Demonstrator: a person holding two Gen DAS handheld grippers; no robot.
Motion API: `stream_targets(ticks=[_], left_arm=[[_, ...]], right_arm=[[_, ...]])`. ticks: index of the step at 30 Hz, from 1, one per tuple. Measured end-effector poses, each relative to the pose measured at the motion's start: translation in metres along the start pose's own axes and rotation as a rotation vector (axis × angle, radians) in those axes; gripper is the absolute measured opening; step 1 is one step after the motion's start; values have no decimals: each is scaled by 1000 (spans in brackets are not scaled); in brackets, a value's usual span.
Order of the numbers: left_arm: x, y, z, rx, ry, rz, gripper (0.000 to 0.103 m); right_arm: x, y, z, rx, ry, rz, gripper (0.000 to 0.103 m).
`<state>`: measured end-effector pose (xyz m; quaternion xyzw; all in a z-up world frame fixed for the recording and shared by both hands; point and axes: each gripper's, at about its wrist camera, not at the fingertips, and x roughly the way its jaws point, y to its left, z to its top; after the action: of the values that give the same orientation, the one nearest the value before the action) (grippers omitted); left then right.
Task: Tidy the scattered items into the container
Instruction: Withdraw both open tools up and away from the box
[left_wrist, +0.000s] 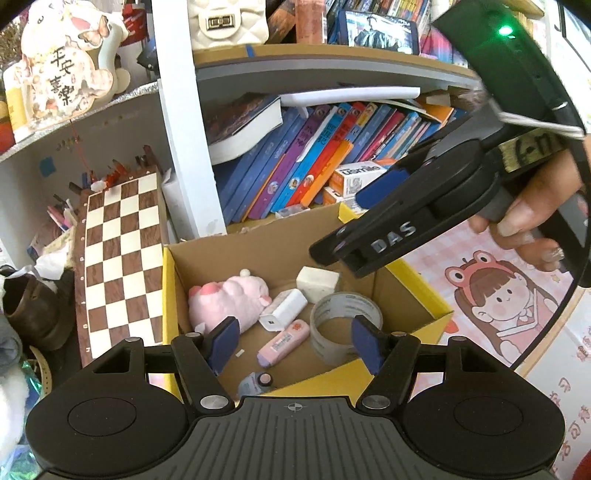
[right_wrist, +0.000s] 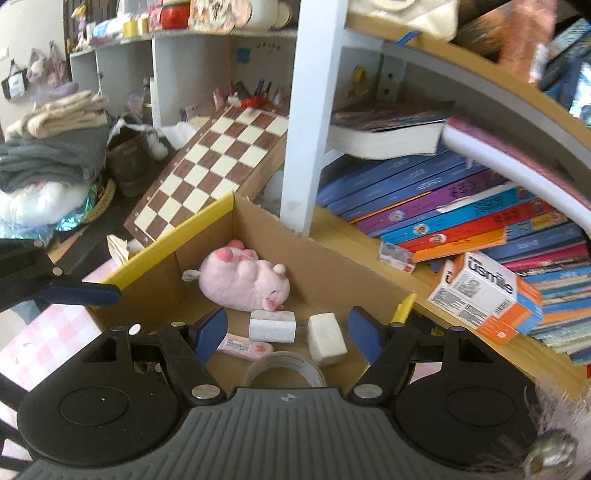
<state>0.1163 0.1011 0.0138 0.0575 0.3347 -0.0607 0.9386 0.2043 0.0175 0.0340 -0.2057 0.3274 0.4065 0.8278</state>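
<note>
Blue-padded fingers of the left gripper (left_wrist: 295, 343) stand apart and empty over a yellow-edged cardboard box (left_wrist: 413, 277), framing what lies inside it. From left to right on the box floor rest a pink plush pig (left_wrist: 229, 299), a white charger block (left_wrist: 284, 314), a pink tube (left_wrist: 283, 343) with small print too fine to read, a white eraser-like block (left_wrist: 317, 281) toward the far wall, and a roll of grey tape (left_wrist: 345, 325) just beside the right-hand pad. A small round-capped bottle (left_wrist: 256, 382) lies nearest the gripper's base.

Above the box's right side, the right gripper (left_wrist: 338, 251), lettered "DAS" on its arm, hangs in a hand (left_wrist: 532, 218) with painted nails; from its own camera its pads are spread wide and hold nothing, with the white block (right_wrist: 327, 338) and charger (right_wrist: 272, 325) between them and the tape roll (right_wrist: 284, 369) close under its base.

A chessboard (left_wrist: 118, 269) leans left of the box. A hanging plaque (left_wrist: 61, 86) reads "平安喜樂". On the shelf beside slanted books (left_wrist: 295, 162), an orange-and-white carton (right_wrist: 487, 295) reads "usmile".
</note>
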Motion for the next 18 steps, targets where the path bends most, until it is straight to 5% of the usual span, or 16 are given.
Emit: stream_targets(ticks=[18], left_arm=[[-32, -20, -22, -41, -12, 8, 79]], right_arm=[[-70, 1, -58, 129, -63, -70, 73]])
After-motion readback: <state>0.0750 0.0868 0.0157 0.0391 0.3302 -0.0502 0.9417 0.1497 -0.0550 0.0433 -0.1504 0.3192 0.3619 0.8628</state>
